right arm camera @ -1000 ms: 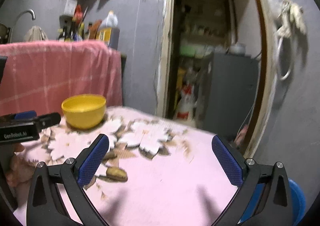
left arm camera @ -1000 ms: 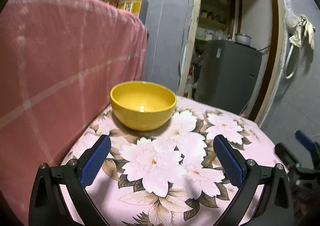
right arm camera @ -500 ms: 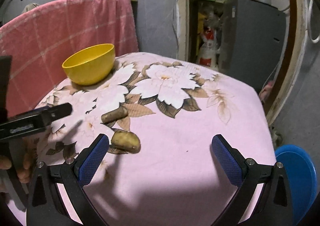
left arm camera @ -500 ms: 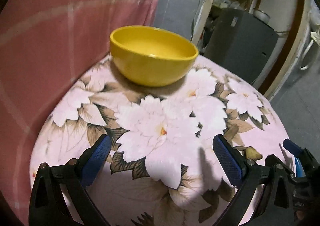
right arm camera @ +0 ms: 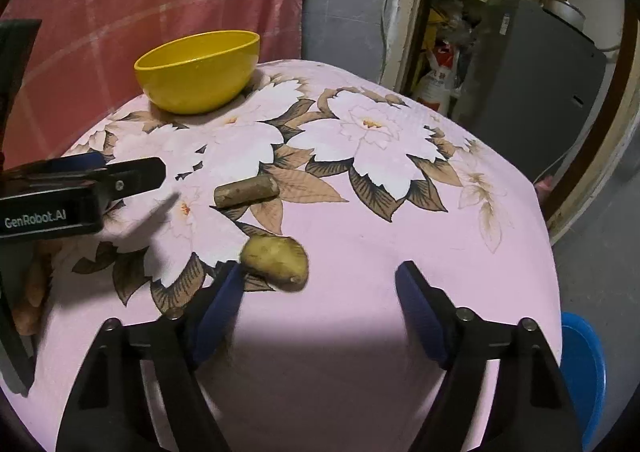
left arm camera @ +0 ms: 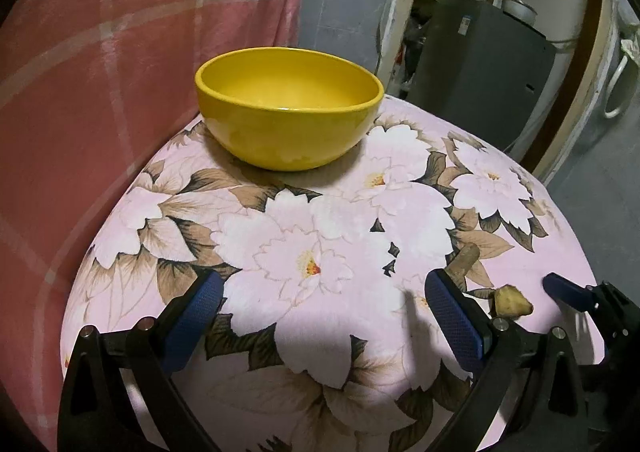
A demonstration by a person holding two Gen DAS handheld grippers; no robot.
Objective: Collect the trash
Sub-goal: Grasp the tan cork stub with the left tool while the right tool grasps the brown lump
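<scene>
Potato scrap (right arm camera: 275, 257) lies on the flowered worktop (right arm camera: 400, 220), touching my right hand-held gripper's (right arm camera: 320, 294) left pad. Its jaws have just been closing, nothing between them yet. Left hand-held gripper (left arm camera: 326, 310) hangs released; bowl (left arm camera: 289, 106) at twelve o'clock.

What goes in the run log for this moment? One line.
phase: approach | right gripper: open, jaws just closing, nothing between | left gripper: open, empty | potato, stick: on cloth | yellow bowl: empty
</scene>
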